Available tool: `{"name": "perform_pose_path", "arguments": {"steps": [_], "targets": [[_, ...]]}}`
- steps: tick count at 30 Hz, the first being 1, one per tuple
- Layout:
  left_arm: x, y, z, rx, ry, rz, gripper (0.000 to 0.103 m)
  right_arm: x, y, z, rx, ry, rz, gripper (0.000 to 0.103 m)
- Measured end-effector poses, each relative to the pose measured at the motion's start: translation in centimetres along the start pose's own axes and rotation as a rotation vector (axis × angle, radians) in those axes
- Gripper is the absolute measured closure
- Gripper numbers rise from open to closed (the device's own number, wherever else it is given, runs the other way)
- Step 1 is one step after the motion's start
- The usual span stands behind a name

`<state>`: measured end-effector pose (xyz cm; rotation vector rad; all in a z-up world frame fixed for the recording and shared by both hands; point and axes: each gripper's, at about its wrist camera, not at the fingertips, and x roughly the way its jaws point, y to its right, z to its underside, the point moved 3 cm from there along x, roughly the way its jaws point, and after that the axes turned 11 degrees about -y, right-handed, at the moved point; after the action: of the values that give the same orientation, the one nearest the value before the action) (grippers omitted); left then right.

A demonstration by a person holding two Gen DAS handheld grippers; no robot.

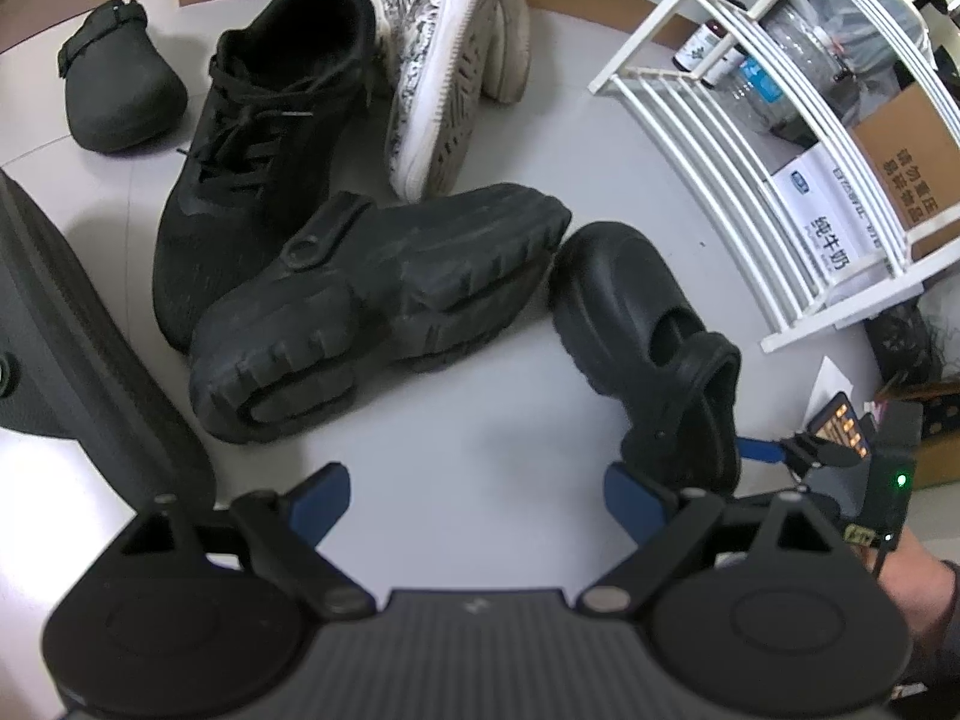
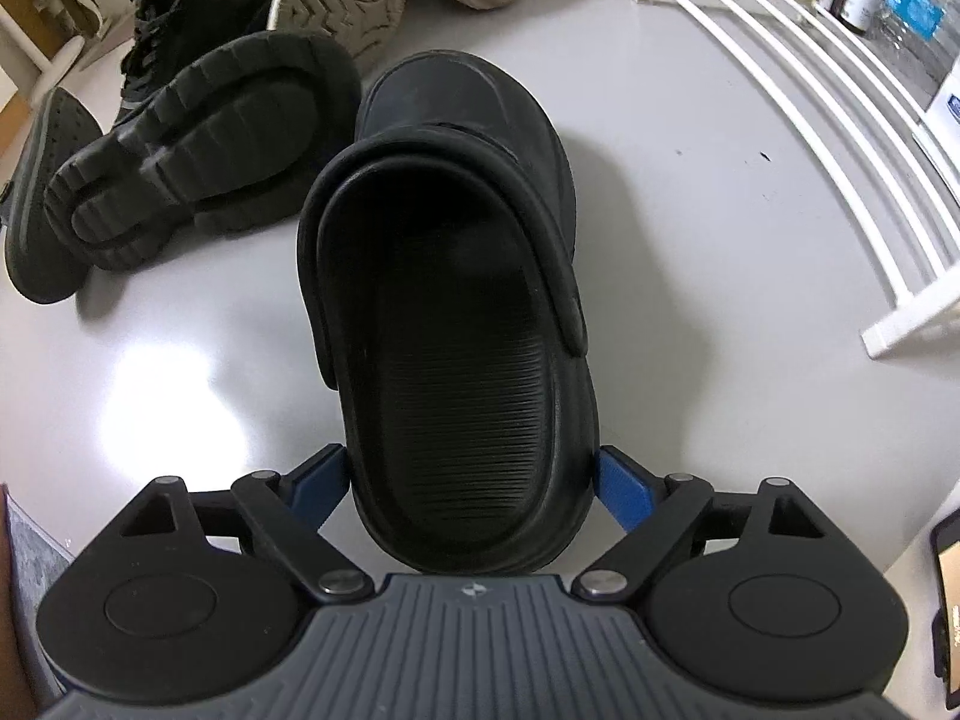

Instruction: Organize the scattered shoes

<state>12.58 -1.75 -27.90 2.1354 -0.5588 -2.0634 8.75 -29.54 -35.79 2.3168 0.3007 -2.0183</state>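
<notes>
Two wrist cameras look steeply down at the pale floor (image 1: 492,420). The left view hangs back over the shoe pile; the right sits close above one upright black clog (image 2: 456,312). Both share that clog (image 1: 654,342) and the white rack (image 1: 750,138).

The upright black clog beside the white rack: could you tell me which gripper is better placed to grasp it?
Right. The right gripper already straddles the heel of the clog, a finger on either side. The left gripper is open over bare floor, with the clog off to its side.
</notes>
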Motion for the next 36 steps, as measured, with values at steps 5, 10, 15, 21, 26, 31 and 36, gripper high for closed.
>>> {"name": "perform_pose_path", "arguments": {"steps": [5, 10, 15, 21, 26, 31, 36], "targets": [[0.3, 0.0, 0.0, 0.003, -0.005, -0.001, 0.010, -0.3, 1.3, 0.6, -0.025, -0.026, 0.008, 0.012], [0.5, 0.3, 0.0, 0.010, -0.009, -0.002, 0.010, -0.4, 3.0, 0.8, 0.014, -0.041, 0.046, 0.010], [0.8, 0.5, 0.0, 0.015, -0.017, -0.003, 0.010, -0.6, 4.9, 1.1, 0.073, -0.033, 0.098, 0.010], [0.9, 0.8, -0.1, 0.021, -0.021, -0.002, 0.010, -0.7, 7.2, 0.6, 0.172, -0.005, 0.157, 0.010], [1.0, 0.8, -0.1, 0.017, -0.025, -0.001, 0.010, -0.6, 8.7, -0.1, 0.221, 0.021, 0.181, 0.010], [0.9, 0.7, -0.2, 0.016, -0.023, -0.001, 0.010, -0.9, 10.3, -1.7, 0.244, 0.061, 0.196, 0.016], [0.7, 0.3, -0.3, 0.004, -0.014, -0.002, 0.010, -2.0, 9.9, -2.3, 0.260, 0.082, 0.150, 0.016]]}}
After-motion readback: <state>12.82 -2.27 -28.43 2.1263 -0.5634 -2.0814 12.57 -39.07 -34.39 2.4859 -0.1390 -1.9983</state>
